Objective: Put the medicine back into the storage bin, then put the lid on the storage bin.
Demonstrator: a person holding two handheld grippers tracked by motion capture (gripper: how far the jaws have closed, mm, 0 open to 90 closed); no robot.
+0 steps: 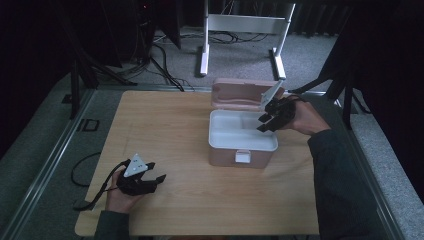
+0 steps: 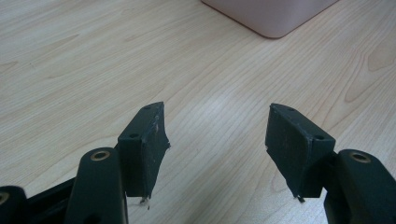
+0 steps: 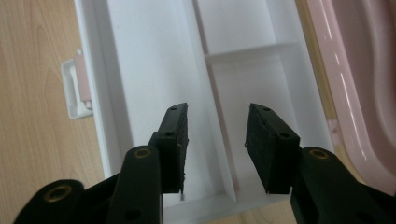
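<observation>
A pink lunch box [image 1: 242,137] stands open on the wooden table, its lid [image 1: 240,93] tipped up at the back. Its white inner tray [image 3: 154,70] has a long compartment and smaller divided ones, all bare. My right gripper [image 1: 266,123] hovers open over the tray's right end; in the right gripper view the right gripper [image 3: 217,140] straddles a divider [image 3: 219,135] with nothing between the jaws. My left gripper [image 1: 155,171] rests open low over bare wood at the front left; in the left gripper view the left gripper [image 2: 217,149] points toward the box corner [image 2: 271,16].
The white latch [image 1: 243,156] hangs at the box's front. The table's edges [image 1: 200,234] run close to both hands. A white stand [image 1: 240,30] and cables [image 1: 165,65] lie on the carpet beyond the table.
</observation>
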